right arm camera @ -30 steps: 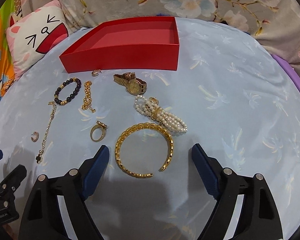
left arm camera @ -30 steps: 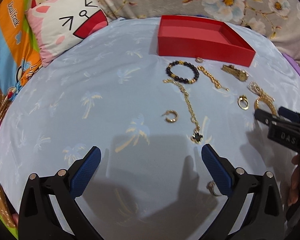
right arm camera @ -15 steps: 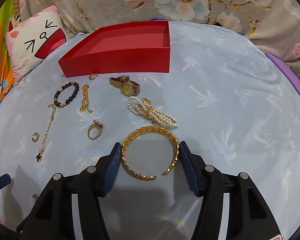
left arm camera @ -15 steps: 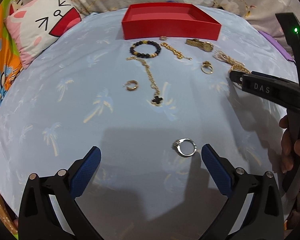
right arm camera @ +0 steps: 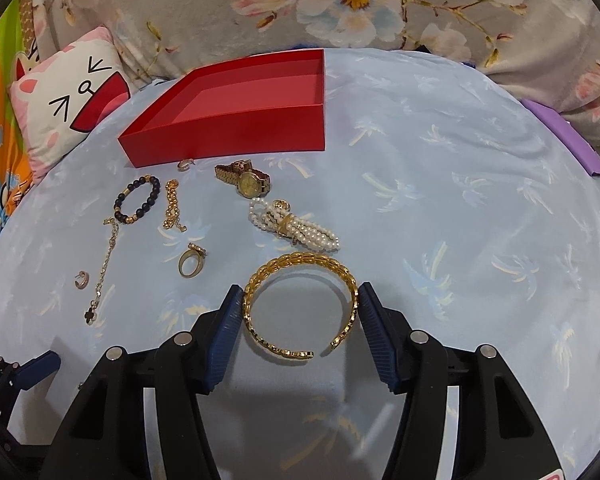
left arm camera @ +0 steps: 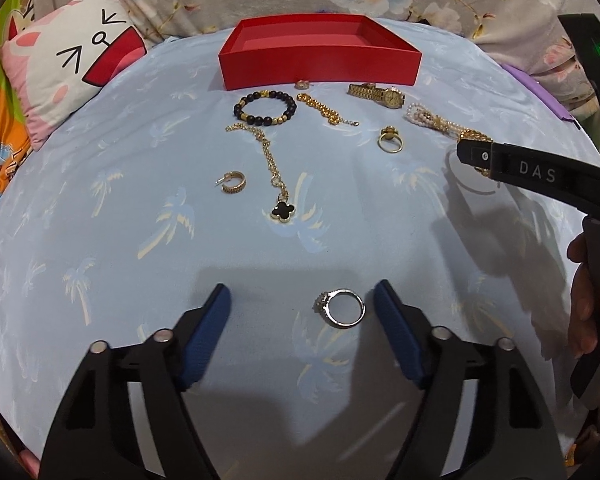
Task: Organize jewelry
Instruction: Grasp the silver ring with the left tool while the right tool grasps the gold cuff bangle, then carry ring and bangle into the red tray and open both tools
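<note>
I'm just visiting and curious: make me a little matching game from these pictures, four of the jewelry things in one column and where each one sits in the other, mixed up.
Things:
1. silver ring
2. gold bangle
3. gold watch
4. red box

Places or states:
A. lies just in front of the red box
B. between the open fingers of the left hand-held gripper
C. nothing visible inside, at the far edge of the blue cloth
D. squeezed between the fingers of the right hand-held gripper

Pairs: 1-B, 2-D, 3-A, 4-C
</note>
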Demonstrator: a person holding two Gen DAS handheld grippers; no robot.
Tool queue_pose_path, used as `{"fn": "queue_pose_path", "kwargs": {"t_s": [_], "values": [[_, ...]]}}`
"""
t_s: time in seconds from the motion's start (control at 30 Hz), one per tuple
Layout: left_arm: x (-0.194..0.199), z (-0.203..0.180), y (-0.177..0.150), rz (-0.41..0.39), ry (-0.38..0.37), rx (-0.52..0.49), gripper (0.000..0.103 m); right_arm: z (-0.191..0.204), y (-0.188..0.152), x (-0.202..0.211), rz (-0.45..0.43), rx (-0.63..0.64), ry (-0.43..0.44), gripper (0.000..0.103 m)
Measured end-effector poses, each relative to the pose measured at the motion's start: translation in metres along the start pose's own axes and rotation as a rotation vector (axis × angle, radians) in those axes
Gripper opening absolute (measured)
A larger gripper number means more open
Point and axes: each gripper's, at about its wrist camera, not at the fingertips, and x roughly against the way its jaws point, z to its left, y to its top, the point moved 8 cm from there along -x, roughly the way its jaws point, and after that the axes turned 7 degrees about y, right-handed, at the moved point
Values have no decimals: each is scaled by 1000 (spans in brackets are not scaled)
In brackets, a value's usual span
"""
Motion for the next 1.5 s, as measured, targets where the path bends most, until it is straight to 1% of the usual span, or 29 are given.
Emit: {"fn": "queue_pose_path", "kwargs": {"t_s": [0.07,0.13,0.17,0.23,0.3,0.33,0.57,0.73,0.87,0.97,1.1,1.17,1.23,1.27,1.3,1.4,1.43,1.5], "values": [[1,0,0,-2,-5,-5,60,-1,0,0,0,-3,0,57],[3,1,0,-3,-13,-8,49,-1,0,0,0,-4,3,57],[4,1,-1,-3,-17,-10,46,-1,0,1,-1,-5,3,57],[5,1,-1,-5,-27,-15,35,-1,0,1,-1,-5,4,57],[6,0,-1,-8,-37,-19,26,-1,0,0,-2,-5,4,57],[6,0,-1,-7,-42,-17,24,-1,0,0,-1,-5,4,57],[7,3,0,4,-99,12,24,1,-2,1,-5,-2,4,57],[14,9,5,-15,-106,29,24,4,0,6,-17,8,4,57],[20,14,22,-42,-110,28,24,11,11,17,-41,34,18,57],[23,23,45,-79,-97,21,24,18,27,26,-62,73,35,57],[28,35,92,-148,-87,8,24,25,58,30,-73,112,73,57],[28,40,117,-175,-89,3,24,27,81,26,-76,116,104,57],[25,44,148,-203,-94,-1,24,29,106,19,-83,113,128,57],[23,46,162,-213,-92,4,24,30,119,14,-87,115,129,57],[20,46,178,-226,-106,-1,24,30,134,7,-90,118,125,57],[7,46,221,-249,-98,-9,24,33,167,-15,-77,109,131,57],[1,48,236,-254,-81,1,24,33,180,-26,-69,99,136,57],[-12,48,260,-256,-81,4,24,32,197,-43,-58,86,135,57]]}}
